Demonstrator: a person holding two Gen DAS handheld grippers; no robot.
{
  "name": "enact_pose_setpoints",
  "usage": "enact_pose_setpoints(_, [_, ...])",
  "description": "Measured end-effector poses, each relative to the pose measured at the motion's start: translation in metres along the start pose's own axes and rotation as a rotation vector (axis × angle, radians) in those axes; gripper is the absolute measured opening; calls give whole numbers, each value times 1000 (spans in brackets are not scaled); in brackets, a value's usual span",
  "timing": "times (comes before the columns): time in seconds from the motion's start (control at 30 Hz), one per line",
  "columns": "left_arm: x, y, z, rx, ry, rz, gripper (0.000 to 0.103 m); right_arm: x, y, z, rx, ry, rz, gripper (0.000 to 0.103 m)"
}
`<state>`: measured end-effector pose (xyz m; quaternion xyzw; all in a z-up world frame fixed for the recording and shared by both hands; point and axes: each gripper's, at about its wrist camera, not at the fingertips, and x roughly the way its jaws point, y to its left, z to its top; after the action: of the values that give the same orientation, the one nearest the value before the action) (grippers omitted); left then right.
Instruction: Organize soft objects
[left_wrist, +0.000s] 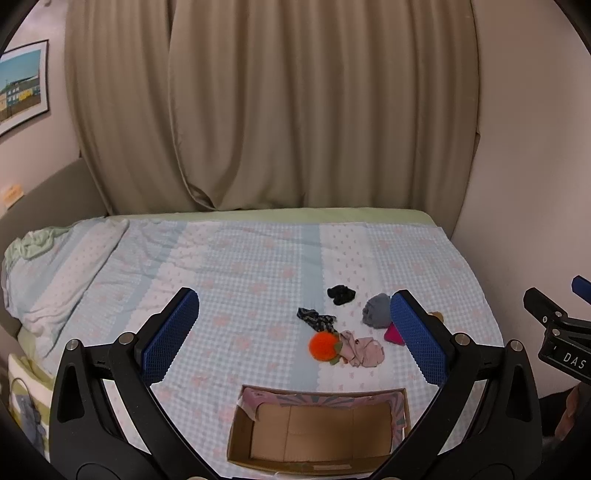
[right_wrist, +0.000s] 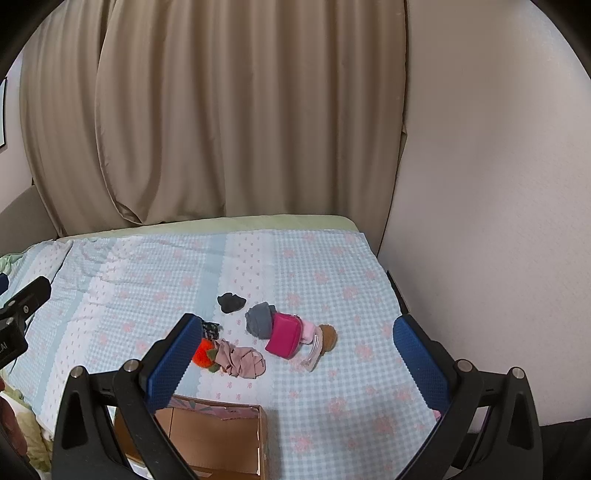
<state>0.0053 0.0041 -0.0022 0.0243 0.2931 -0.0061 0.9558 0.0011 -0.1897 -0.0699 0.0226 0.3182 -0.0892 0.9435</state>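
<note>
A bed (left_wrist: 258, 266) with a pale blue checked cover fills the scene, beige curtains (left_wrist: 277, 103) hanging behind its far edge and a plain wall on the right. A pillow (left_wrist: 62, 266) lies at the far left.

At the near edge sits an open cardboard box (left_wrist: 236, 439), with nothing visible inside.

The soft things lie in a loose cluster on the bed, just beyond the box and slightly right. Nearest is a crumpled pink cloth (right_wrist: 242, 362), touching an orange plush fruit (right_wrist: 203, 352) on its left. Right of these is a magenta pouch (right_wrist: 282, 338), with a grey bundle (right_wrist: 258, 319) touching its far side and a brown plush piece (right_wrist: 328, 336) beside it. A dark patterned cloth (left_wrist: 317, 319) lies just past the orange fruit. Farthest is a small black bundle (right_wrist: 231, 302).

Both tools hover above the near edge: the left gripper (left_wrist: 295, 332) and right gripper (right_wrist: 295, 363) each have jaws spread wide, holding nothing.

The sorting appears not yet begun. The next move likely calls for lowering one gripper onto a near item, pinching its bunched fabric, then carrying it to the box.
</note>
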Motion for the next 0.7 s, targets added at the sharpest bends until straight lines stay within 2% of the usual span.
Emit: enact_pose_setpoints(0.7, [-2, -2, 3, 0, 4, -1, 102, 3, -4, 0, 7, -21, 23, 103])
